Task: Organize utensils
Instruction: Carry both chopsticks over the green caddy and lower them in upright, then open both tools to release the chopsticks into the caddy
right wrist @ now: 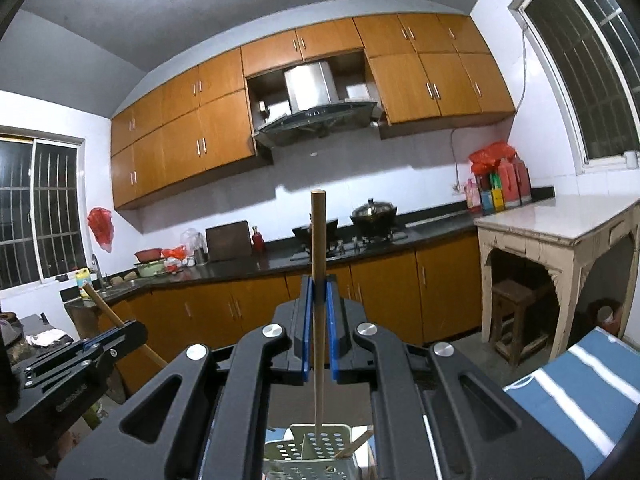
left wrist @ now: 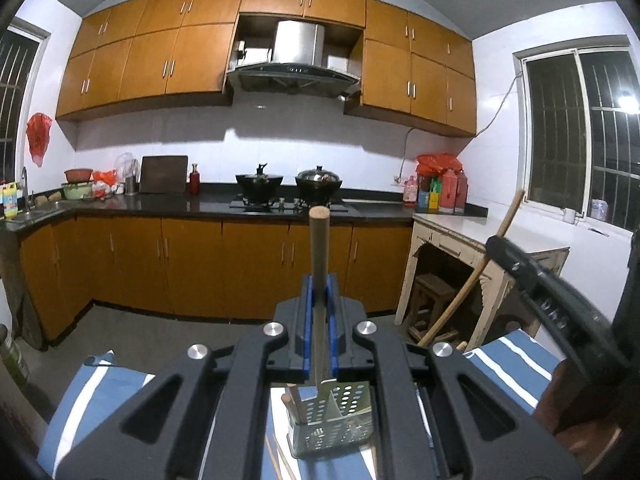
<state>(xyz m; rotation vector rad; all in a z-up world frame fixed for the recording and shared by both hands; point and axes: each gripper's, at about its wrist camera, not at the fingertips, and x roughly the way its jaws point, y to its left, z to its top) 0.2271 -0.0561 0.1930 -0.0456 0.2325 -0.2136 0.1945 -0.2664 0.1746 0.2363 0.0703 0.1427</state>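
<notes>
i have both sets of jaws clamped, each on one wooden stick. the left gripper (left wrist: 319, 286) holds its stick (left wrist: 319, 240) upright, long axis vertical, lower end over the perforated utensil holder (left wrist: 332, 420) directly below the jaws. the right gripper (right wrist: 319, 290) holds a thinner stick (right wrist: 319, 264) the same way, tip reaching down into the holder's rear compartment (right wrist: 320, 446). i judge the coming move to be a straight descent along each stick's axis; both hands look equally near.
</notes>
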